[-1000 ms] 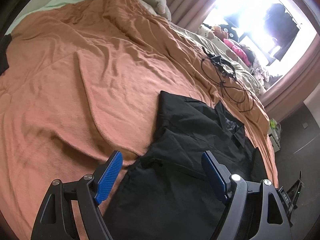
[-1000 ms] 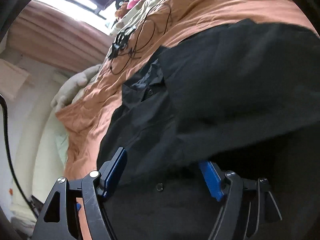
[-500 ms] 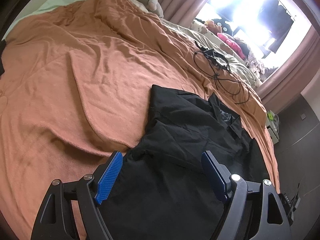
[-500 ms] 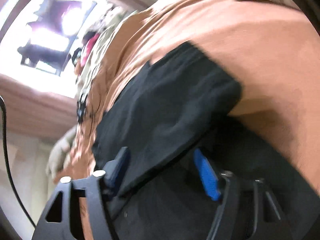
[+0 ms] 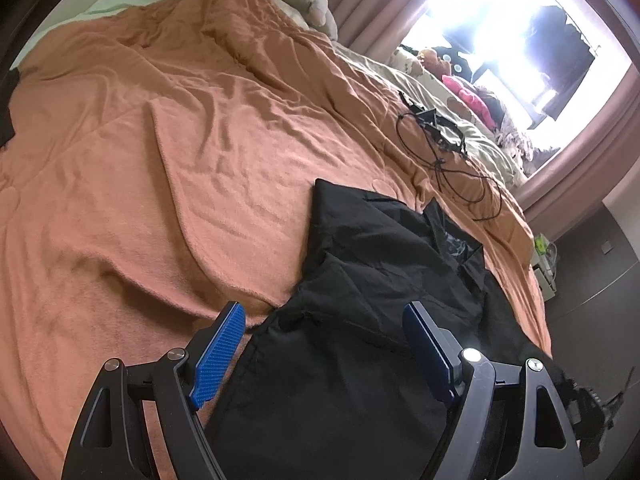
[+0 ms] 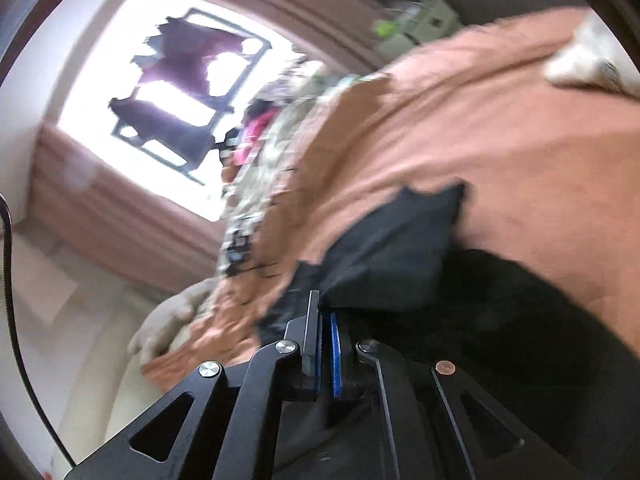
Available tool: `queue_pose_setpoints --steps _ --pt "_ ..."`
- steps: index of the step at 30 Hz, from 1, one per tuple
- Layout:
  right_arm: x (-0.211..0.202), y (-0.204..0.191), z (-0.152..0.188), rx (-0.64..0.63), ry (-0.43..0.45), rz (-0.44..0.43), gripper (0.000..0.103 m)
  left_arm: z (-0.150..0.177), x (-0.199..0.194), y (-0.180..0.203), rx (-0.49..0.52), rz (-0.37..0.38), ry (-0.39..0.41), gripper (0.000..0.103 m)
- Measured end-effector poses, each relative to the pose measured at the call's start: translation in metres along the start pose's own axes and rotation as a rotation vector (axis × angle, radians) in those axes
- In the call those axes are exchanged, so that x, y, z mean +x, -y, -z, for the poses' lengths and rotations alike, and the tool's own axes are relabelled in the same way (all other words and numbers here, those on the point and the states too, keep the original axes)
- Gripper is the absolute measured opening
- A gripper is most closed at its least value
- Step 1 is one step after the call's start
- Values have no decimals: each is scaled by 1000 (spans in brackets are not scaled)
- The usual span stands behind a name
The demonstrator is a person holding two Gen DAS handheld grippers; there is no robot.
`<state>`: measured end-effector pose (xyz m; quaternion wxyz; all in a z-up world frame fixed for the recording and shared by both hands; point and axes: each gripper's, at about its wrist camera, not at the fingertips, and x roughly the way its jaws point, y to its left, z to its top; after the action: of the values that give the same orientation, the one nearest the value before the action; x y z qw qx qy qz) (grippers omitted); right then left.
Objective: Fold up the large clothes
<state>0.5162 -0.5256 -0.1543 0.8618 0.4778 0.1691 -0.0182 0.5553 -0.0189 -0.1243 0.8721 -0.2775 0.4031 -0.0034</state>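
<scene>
Lying on a rumpled, fleecy orange blanket (image 5: 168, 184), the matte black shirt (image 5: 360, 320) is seen creased. The left gripper (image 5: 320, 344) is held spread above it; the right gripper (image 6: 325, 320) is pressed together, pinching its fabric.

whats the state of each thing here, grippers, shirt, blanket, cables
left gripper: open, above the shirt, holding nothing
right gripper: shut on the shirt's fabric
black shirt: spread on the bed, partly folded, collar open
orange blanket: wrinkled, covering the bed
black cables: loosely tangled on the blanket
</scene>
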Motion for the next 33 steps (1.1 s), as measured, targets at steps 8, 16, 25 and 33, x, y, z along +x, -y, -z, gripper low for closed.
queue_pose_setpoints --steps 8,16,25,33 --pt "26 -76 46 -139 -68 -177 5 -7 -9 -14 -44 32 6 82" --pt "61 -119 105 -231 -173 -191 4 -18 -18 -39 -87 37 13 82" --pt "119 -143 184 -414 -509 -51 66 -27 -22 -63 -139 23 21 82" --pt "86 -101 153 -243 -497 28 66 -26 -23 -44 -96 42 31 82"
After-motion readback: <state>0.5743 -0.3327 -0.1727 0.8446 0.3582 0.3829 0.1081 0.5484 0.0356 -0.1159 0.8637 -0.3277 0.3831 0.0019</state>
